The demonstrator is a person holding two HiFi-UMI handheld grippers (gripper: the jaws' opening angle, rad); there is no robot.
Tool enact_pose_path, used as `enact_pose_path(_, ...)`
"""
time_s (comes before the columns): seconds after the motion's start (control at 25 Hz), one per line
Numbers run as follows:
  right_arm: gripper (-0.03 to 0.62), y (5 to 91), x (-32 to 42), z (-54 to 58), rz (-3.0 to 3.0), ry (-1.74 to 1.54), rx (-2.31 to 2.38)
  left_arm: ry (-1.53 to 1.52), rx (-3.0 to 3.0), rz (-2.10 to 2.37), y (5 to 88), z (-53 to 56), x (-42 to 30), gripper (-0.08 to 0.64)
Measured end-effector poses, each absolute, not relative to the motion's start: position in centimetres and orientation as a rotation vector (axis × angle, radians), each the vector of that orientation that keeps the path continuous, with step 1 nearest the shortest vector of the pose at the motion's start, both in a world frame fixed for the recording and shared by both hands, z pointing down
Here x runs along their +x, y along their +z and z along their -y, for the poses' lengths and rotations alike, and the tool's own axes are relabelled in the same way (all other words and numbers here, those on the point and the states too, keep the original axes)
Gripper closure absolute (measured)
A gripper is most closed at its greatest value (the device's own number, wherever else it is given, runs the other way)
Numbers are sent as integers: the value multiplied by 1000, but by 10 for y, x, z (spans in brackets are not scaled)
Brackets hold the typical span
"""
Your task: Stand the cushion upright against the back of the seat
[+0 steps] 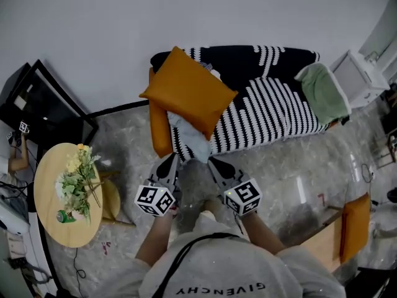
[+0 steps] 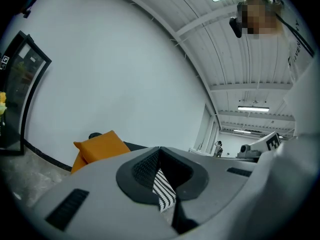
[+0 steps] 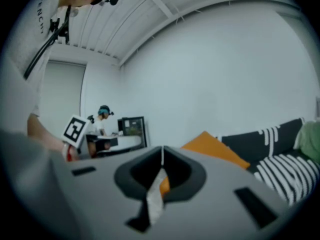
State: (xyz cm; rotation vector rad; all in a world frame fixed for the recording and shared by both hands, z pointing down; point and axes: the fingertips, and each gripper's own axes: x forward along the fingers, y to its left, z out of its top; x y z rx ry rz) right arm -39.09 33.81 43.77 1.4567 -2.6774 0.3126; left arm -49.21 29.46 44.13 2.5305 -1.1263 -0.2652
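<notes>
**A:** Left gripper (image 1: 172,158) and right gripper (image 1: 211,162) are both clenched on nothing, near the sofa (image 1: 273,107). Tips?

**B:** Cushion (image 1: 188,92) lies tilted at the sofa's left end. I'd open both, pinch opposite edges, then lean it onto the backrest (image 1: 248,56).

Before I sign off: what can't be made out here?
Head view: orange cushion hides the left end of the sofa.
Left gripper view: the left gripper blocks most of the sofa.
Right gripper view: the right gripper hides the cushion's lower part.
Head view: label on the can too small.
</notes>
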Motion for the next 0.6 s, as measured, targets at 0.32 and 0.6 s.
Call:
enact_pose_path(0.32,574,441,-366,-284,2698,292,1388,-281,2512,1155,445,-246,-459,535)
enact_pose_path(0.6,574,447,-360,-259,2713,312,1375,-242,2495,1185,452,-225,-451,535)
